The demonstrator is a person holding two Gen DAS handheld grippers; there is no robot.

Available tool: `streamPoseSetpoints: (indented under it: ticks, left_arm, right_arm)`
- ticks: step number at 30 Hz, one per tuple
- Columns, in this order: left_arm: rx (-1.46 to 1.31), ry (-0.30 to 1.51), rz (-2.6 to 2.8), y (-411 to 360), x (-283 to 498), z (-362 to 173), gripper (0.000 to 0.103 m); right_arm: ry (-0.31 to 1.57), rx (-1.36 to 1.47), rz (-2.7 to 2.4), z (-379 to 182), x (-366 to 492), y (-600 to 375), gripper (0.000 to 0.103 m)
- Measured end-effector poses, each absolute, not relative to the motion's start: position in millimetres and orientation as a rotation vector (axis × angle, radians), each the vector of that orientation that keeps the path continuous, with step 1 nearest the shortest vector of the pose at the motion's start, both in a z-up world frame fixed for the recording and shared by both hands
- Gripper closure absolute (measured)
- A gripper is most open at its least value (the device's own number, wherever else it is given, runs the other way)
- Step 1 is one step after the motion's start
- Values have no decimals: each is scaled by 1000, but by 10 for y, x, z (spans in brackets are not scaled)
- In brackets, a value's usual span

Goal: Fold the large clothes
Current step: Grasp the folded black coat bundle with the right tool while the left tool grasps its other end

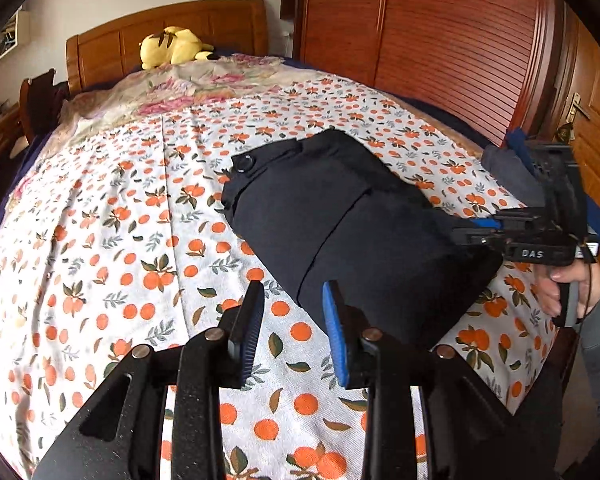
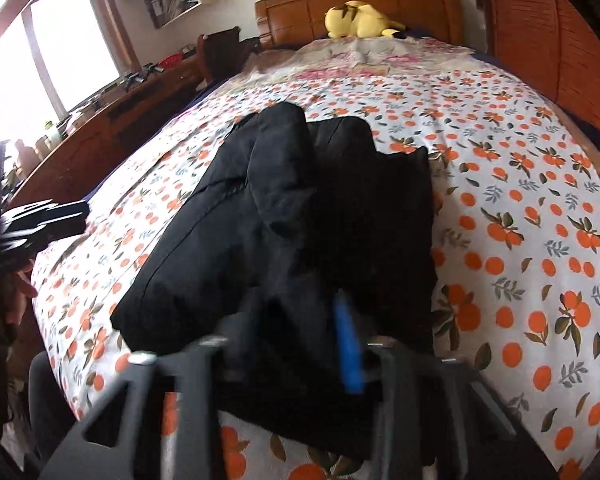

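Folded black garment (image 1: pixel 340 216) on bed (image 1: pixel 120 240), long axis toward headboard (image 1: pixel 168 28). Left claw (image 1: pixel 294 320) apart beside it; right claw (image 2: pixel 296 320) clamped on its near edge.

The black garment (image 1: pixel 340 216) lies folded into a thick, compact bundle on the orange-print bedsheet (image 1: pixel 140 240).

A wooden headboard (image 1: pixel 168 28), reddish slatted wardrobe (image 1: pixel 440 40) and bright window (image 2: pixel 60 48) surround the orange-print bed (image 1: pixel 120 240).
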State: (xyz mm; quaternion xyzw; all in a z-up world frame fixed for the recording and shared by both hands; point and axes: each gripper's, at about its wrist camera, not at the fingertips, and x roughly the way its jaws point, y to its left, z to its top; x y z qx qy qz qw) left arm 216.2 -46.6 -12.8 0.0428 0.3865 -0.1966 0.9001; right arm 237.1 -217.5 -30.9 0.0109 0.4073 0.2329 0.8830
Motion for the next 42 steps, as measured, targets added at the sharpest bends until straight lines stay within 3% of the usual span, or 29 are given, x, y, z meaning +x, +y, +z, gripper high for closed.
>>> streamPoseSetpoints:
  ticks: [4,13,20,28,30,35,42]
  left_arm:
    - [76,809,-443,-539,2267,-213,72]
    - [67,813,-448,-814,2603,-312,72]
    - [134,818,-423,-1090,2941,-463,72]
    - [136,860,-378,-1175,3433,-771,71]
    - [145,866,-358,-1184,3540,-819,63]
    - [142,898,-311,-1148,3777,-941,21]
    - [109,947,-337,-1149,3993,-1026,19]
  right_arm:
    - [791,5,526,-164,2244,-2195,96]
    - [614,-72,424,221,1801,-2397,97]
    - [760,-54,318,-364,1889,-2776,97]
    - [745,-41,335,-515,1847,-2771,97]
    - [741,-30,341,-525,1829,-2802,97]
    - [732,-22,349,-596,1770,-2788,97]
    - [727,-6,354,-623,1746,-2803,97]
